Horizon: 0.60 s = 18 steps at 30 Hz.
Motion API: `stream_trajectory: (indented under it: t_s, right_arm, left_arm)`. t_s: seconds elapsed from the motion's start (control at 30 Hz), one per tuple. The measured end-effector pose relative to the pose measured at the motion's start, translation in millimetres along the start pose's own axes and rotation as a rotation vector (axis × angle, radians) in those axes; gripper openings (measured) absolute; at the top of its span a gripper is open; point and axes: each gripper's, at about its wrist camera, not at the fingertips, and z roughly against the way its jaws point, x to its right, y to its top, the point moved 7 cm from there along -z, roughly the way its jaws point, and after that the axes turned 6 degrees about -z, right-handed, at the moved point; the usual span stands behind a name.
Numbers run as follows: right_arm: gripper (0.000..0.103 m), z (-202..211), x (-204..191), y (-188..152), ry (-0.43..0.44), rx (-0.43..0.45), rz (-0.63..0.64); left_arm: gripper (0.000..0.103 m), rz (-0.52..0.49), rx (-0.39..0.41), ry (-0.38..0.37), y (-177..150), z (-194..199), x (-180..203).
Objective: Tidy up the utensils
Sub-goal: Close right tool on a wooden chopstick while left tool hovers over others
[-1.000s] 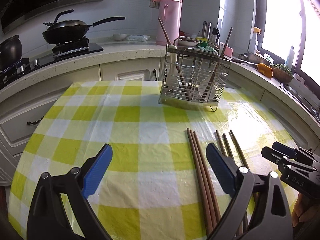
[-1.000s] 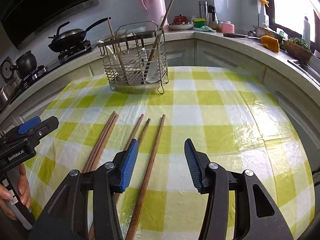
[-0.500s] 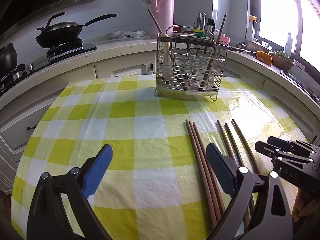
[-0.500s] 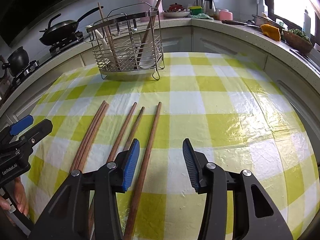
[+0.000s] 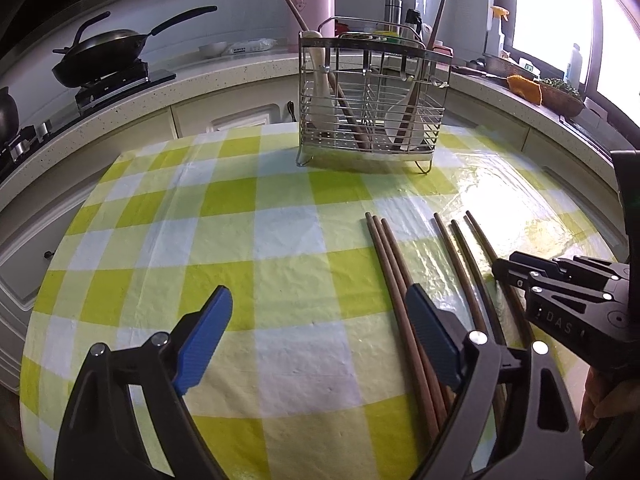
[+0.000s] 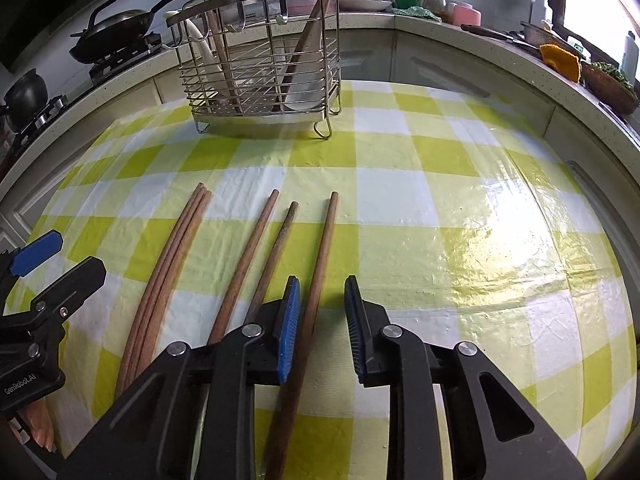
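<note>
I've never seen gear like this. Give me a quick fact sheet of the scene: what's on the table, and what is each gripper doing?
surface: table with a yellow-and-white checked cloth
loose items: six wooden chopsticks, three bunched, three spread
holder: wire utensil rack, already holding utensils
right gripper: jaws have just been closing around the rightmost chopstick, pads not yet pressing on it
left gripper: open wide, nothing between its jaws
</note>
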Motion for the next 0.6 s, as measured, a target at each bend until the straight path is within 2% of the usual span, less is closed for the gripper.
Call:
stream_trajectory:
  t_s: [0.03,0.07,0.4,0.6]
  right_arm:
    - [0.010,0,0,0,-0.005,0.000,0.006]
    - [0.009,0,1,0,-0.008,0.001,0.008]
    - [0.007,1,6,-1,0.019,0.001,0.004]
    - [0.007,2,8,-1,0.040,0.000,-0.008]
  left_arm:
    - [0.084,-0.001,-0.008,-0.003,0,-2,1]
    - [0.083,-0.003,-0.014,-0.007,0,-4,2]
    - [0.074,-0.027,-0.087,-0.002,-2,-27,15]
    - [0.074,-0.017,-0.111,0.003,-5,-35,17]
